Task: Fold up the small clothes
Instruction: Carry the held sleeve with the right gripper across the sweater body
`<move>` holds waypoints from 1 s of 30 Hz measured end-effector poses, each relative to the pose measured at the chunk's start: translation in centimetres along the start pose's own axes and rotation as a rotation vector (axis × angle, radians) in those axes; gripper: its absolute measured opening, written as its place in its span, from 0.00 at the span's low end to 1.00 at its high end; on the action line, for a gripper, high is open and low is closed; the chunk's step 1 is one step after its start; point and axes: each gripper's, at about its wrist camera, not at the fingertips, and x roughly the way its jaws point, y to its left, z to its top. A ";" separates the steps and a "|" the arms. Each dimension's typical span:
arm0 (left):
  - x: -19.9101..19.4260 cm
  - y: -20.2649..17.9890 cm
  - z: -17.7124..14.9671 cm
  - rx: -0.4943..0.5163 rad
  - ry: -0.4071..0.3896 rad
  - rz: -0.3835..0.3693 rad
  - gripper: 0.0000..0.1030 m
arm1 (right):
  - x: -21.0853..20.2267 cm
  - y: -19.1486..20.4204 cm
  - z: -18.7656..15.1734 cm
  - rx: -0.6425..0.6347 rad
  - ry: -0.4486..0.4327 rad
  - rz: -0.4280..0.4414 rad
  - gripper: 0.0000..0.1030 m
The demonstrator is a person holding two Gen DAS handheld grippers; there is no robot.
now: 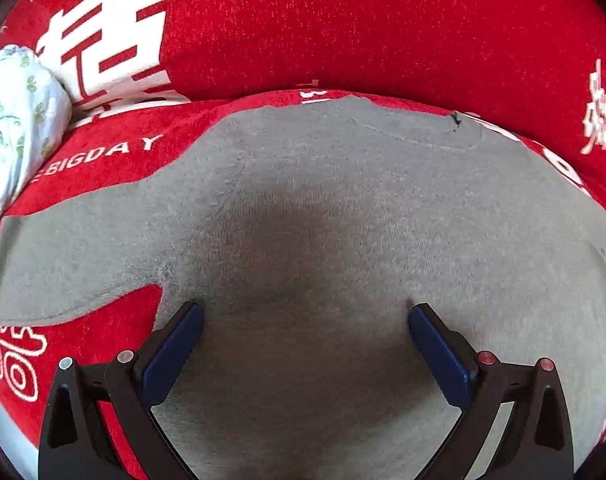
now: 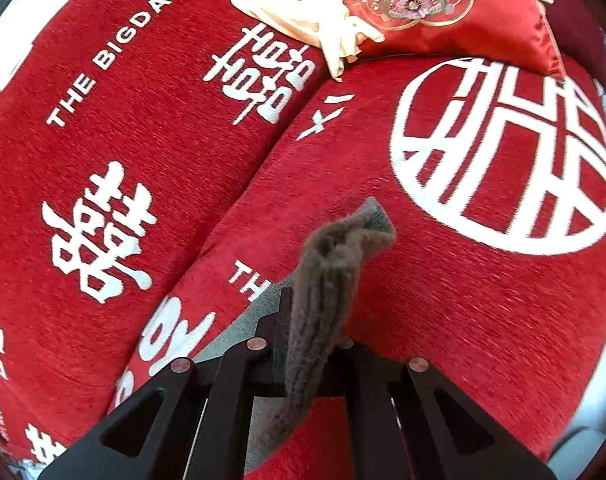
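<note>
A small grey long-sleeved top (image 1: 323, 200) lies flat on the red sofa seat (image 1: 103, 168), one sleeve stretched out to the left. My left gripper (image 1: 306, 312) is open and empty, its blue pads just above the grey body of the top. My right gripper (image 2: 315, 320) is shut on the other grey sleeve (image 2: 335, 248), which is bunched up between the fingers and sticks out past the tips above the red seat (image 2: 463, 300).
A white floral cloth (image 1: 15, 120) lies at the left of the seat. The red sofa back (image 1: 343, 28) rises behind the top. A cream cloth (image 2: 303, 4) and an embroidered red cushion (image 2: 443, 0) lie at the far end of the sofa.
</note>
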 end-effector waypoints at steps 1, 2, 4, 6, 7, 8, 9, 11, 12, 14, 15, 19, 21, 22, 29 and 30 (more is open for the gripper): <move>0.0 0.4 -0.3 -0.005 -0.010 -0.024 1.00 | -0.3 0.3 -0.2 0.000 0.002 -0.022 0.05; -0.1 0.8 -0.6 -0.010 -0.025 -0.045 1.00 | -0.6 0.6 -0.3 -0.001 0.001 -0.044 0.05; -0.6 1.1 -1.2 -0.010 -0.048 -0.076 1.00 | -1.5 1.3 -0.7 0.012 -0.003 -0.087 0.05; -0.9 1.3 -1.2 -0.021 -0.047 -0.094 1.00 | -2.5 2.5 -1.3 0.017 -0.010 -0.098 0.05; -1.1 1.4 -1.2 -0.027 -0.045 -0.105 1.00 | -2.9 3.2 -1.6 0.008 -0.014 -0.102 0.05; -1.3 1.7 -1.2 -0.039 -0.046 -0.124 1.00 | -3.4 4.1 -1.8 -0.006 -0.021 -0.109 0.05; -1.6 2.1 -1.2 -0.056 -0.053 -0.143 1.00 | -4.1 5.2 -2.1 -0.023 -0.032 -0.118 0.05; -2.1 3.1 -1.1 -0.095 -0.062 -0.172 1.00 | -5.2 7.1 -2.5 -0.050 -0.048 -0.131 0.05; -2.4 3.8 -0.9 -0.121 -0.063 -0.191 1.00 | -6.0 8.1 -2.8 -0.062 -0.058 -0.139 0.05; -3.0 5.0 -0.8 -0.163 -0.072 -0.221 1.00 | -7.0 9.7 -3.2 -0.075 -0.070 -0.149 0.05; -3.4 5.7 -0.8 -0.183 -0.082 -0.216 1.00 | -7.4 10.5 -3.5 -0.082 -0.075 -0.157 0.05; -4.2 6.9 -0.8 -0.188 -0.119 -0.124 1.00 | -8.4 13.3 -4.7 -0.094 -0.084 -0.178 0.05; -4.5 7.1 -0.7 -0.168 -0.139 -0.057 1.00 | -8.9 15.0 -5.5 -0.112 -0.083 -0.169 0.05; -4.6 7.2 -0.8 -0.160 -0.147 -0.040 1.00 | -8.9 15.7 -5.9 -0.119 -0.080 -0.163 0.05; -4.5 8.3 -1.1 -0.180 -0.133 -0.051 1.00 | -9.0 22.7 -9.6 -0.216 -0.038 -0.046 0.05; -4.5 8.4 -1.1 -0.184 -0.131 -0.055 1.00 | -8.8 23.7 -10.2 -0.229 -0.029 -0.025 0.05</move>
